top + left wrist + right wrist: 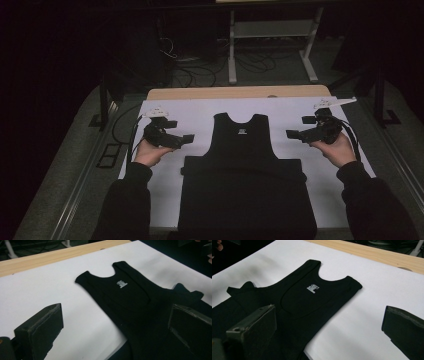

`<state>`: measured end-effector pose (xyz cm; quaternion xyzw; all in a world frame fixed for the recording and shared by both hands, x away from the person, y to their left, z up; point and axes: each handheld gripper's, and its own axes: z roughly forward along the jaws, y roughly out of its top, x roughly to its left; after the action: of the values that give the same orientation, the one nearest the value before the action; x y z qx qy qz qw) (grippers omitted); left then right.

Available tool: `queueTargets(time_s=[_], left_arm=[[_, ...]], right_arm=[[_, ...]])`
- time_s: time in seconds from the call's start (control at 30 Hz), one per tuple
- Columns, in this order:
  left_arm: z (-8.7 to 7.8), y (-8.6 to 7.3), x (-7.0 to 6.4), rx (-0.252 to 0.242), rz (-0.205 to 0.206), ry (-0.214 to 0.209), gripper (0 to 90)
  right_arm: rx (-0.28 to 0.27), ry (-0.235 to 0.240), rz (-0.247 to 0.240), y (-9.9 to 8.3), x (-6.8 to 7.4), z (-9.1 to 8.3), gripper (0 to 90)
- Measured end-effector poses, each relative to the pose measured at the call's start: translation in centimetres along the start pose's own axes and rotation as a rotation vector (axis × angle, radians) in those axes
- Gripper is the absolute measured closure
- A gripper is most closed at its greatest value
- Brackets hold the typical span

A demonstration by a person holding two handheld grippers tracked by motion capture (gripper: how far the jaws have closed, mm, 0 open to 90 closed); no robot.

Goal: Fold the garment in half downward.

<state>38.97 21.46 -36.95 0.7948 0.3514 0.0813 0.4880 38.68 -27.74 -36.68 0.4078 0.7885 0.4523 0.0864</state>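
A black tank top [243, 137] lies flat on the white sheet [200, 115], neck toward the far edge, with a small white label [121, 283] below the neckline. Its lower end meets a wider spread of black cloth [245, 200] that reaches the near edge; I cannot tell whether this is one garment or two. My left gripper [186, 138] hovers left of the top, open and empty, its jaws wide apart [115, 335]. My right gripper [292, 134] hovers right of it, also open and empty [329, 330]. The tank top [309, 297] lies between the two.
A strip of bare wooden tabletop [240, 92] runs along the far edge beyond the sheet. Past it, a white table frame [232, 50] and loose cables [200, 70] are on the dark floor. Bare white sheet [300, 165] flanks the cloth on both sides.
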Motion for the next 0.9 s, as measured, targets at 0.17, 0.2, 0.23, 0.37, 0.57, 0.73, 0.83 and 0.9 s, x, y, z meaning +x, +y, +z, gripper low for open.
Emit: queueTargets(time_s=[0.17, 0.2, 0.23, 0.37, 0.57, 0.73, 0.83, 0.9], left_arm=[[0.6, 0.7, 0.1, 0.008, 0.001, 0.001, 0.0], [0.8, 0.8, 0.2, 0.013, 0.005, 0.000, 0.0], [0.9, 0.9, 0.2, 0.015, -0.002, 0.002, 0.0], [1.4, 1.3, 0.5, 0.013, -0.008, 0.000, 0.0], [2.3, 2.1, 0.6, 0.023, -0.006, -0.011, 0.0], [3.2, 2.5, 0.8, 0.040, -0.011, -0.009, 0.0], [3.8, 2.5, 1.1, 0.043, -0.023, -0.017, 0.0], [4.1, 2.4, 1.3, 0.053, -0.031, -0.010, 0.0]], right_arm=[[0.005, 0.001, 0.000, 0.6, -0.2, 0.1, 0.0], [0.008, 0.000, -0.001, 0.8, -0.2, 0.2, 0.0], [0.011, -0.002, -0.004, 0.9, -0.3, 0.3, 0.0], [0.023, -0.006, -0.004, 1.4, -0.6, 0.9, 0.0], [0.037, -0.006, -0.009, 1.9, -1.0, 1.6, 0.0], [0.051, -0.007, -0.003, 2.3, -1.3, 2.3, 0.0], [0.054, -0.007, 0.000, 2.4, -1.5, 2.7, 0.0], [0.052, -0.006, 0.007, 2.4, -1.8, 2.9, 0.0]])
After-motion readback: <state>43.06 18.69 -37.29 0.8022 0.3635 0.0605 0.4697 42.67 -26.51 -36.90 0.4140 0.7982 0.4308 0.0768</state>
